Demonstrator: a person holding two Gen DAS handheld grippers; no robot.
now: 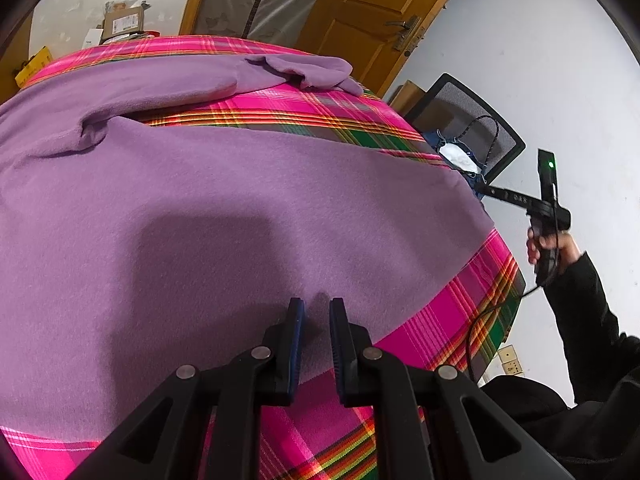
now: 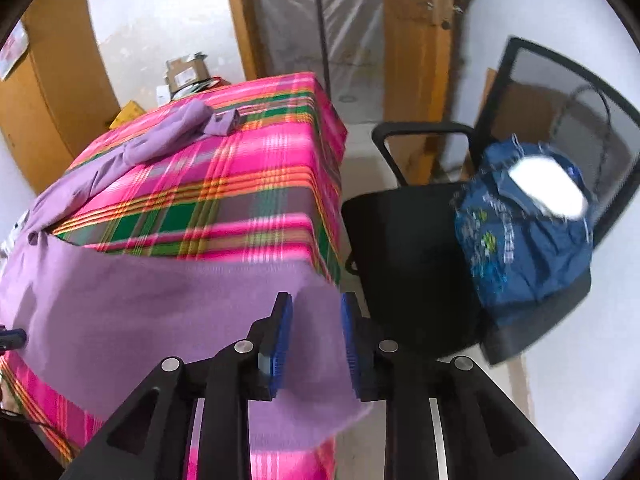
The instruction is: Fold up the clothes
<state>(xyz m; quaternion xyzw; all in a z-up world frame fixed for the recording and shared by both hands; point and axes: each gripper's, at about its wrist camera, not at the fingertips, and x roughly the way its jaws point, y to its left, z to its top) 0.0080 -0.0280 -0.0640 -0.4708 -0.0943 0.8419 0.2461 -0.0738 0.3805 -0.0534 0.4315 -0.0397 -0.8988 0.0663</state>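
Observation:
A purple fleece garment (image 1: 240, 200) lies spread over the table with the pink plaid cloth (image 1: 472, 300). One sleeve (image 1: 304, 68) stretches along the far side. My left gripper (image 1: 316, 308) is at the garment's near hem, its jaws narrow with a small pucker of purple fabric pinched between the pads. My right gripper (image 2: 316, 320) is at the table's right edge. The garment's corner (image 2: 304, 360) hangs between its blue pads, which stand apart and do not press it. A hand in a dark sleeve (image 1: 560, 248) holds that gripper's handle.
A black mesh office chair (image 2: 420, 248) stands close to the table's right side with a blue bag (image 2: 520, 240) on its seat. Behind are a wooden door (image 1: 372, 4), cardboard boxes (image 1: 124, 22) and a white wall. A cable (image 1: 480, 328) hangs by the table's right edge.

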